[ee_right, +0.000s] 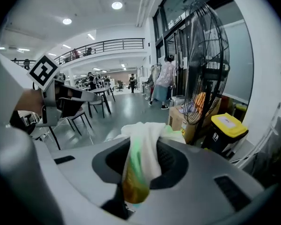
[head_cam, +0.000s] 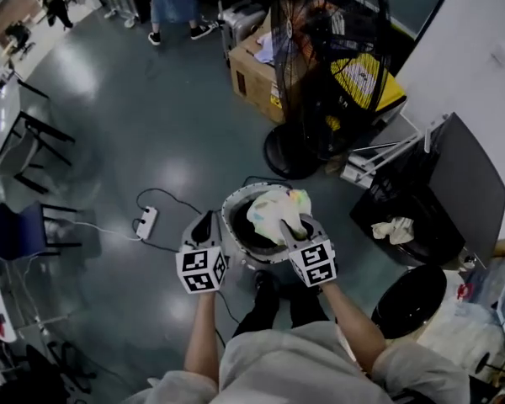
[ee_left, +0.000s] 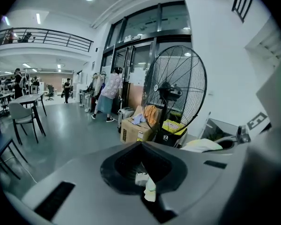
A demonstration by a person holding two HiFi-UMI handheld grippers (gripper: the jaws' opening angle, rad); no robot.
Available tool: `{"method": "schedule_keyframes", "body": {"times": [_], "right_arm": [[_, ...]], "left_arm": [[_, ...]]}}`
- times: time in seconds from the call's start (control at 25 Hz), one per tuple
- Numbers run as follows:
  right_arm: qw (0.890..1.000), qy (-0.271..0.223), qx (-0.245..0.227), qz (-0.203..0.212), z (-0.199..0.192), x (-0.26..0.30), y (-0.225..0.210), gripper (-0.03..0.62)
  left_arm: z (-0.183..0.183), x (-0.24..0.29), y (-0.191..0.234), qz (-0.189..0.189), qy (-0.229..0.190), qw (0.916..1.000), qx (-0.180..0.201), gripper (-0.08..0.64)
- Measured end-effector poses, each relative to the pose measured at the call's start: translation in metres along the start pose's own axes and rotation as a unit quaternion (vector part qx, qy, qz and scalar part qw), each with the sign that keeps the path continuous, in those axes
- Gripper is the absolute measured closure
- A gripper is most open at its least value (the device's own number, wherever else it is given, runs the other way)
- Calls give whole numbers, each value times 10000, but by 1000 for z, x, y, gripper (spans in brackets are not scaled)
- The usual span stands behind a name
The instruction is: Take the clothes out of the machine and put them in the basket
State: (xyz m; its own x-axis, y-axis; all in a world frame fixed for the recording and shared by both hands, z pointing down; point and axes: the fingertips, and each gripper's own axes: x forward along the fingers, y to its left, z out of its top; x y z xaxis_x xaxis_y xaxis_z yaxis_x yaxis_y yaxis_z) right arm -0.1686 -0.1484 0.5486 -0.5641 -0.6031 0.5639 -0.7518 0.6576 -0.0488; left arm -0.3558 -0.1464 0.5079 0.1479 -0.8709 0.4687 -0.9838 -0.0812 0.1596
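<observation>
**Two hand-held grippers at the round tub, one garment held over its mouth**

Far to the left of the round tub (head_cam: 229, 236), a blue chair (head_cam: 13, 230) stands on the grey floor (head_cam: 151, 124). Nearer the tub on that same side, a white power strip (head_cam: 146, 222) lies on the floor with its cable trailing toward the tub.

The left hand-held gripper (head_cam: 204, 223) hovers just beside the tub's left rim, pointing forward and slightly down. Its jaws are drawn narrow, and a small pale scrap (ee_left: 149, 189) sits nipped between them. What the scrap is cannot be told.

The tub itself stands on the floor right in front of the person's feet, with a pale rim and a dark inside. The garment (head_cam: 273, 211), white with patches of green and yellow, hangs bunched over the right half of the tub's mouth.

The right hand-held gripper (head_cam: 296, 230) is at the tub's right rim. Its jaws are narrow and clamped on a fold of the garment, and the cloth spills forward out of them.

Beyond the tub, a large black fan (head_cam: 328, 66) stands on its round base. A cardboard box (head_cam: 252, 78) is behind the fan and a yellow-lidded bin (ee_right: 227, 123) beside it.

To the right of the tub, well apart from it, is a dark container (head_cam: 421, 217) with a flat grey panel raised behind it. A crumpled white cloth (head_cam: 393, 230) lies inside. A round black bin (head_cam: 412, 300) stands nearer the person on that side.
</observation>
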Motion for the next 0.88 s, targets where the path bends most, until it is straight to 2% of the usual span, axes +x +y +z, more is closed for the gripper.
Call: {"method": "schedule_keyframes", "body": {"times": [0.16,0.28,0.32,0.4,0.44,0.64,0.76,0.88], "right_arm": [[9992,372,28,109,-35,42,-1,494],[9964,784,245,207,-75,80,-5,475],[9944,961,359,241,-88,95,-6,438],[9913,1207,465,256,-103,116,-8,260],[9913,1225,433,218,-103,120,-9,236],[9945,1001,289,96,-93,111,-14,243],[9957,822,405,159,-90,94,-15,335],[9973,510,531,46,-77,70,-21,450]], "left_arm": [[-16,12,8,60,105,9999,-44,541],[-29,12,12,115,182,9997,-78,541],[-32,11,14,129,201,9997,-85,541],[-34,8,18,154,216,9996,-83,541],[-35,7,19,165,218,9996,-79,541],[-40,5,21,168,242,9996,-47,541],[-43,6,10,79,246,9997,-36,541],[-40,8,-6,-70,240,9997,18,541]]}}
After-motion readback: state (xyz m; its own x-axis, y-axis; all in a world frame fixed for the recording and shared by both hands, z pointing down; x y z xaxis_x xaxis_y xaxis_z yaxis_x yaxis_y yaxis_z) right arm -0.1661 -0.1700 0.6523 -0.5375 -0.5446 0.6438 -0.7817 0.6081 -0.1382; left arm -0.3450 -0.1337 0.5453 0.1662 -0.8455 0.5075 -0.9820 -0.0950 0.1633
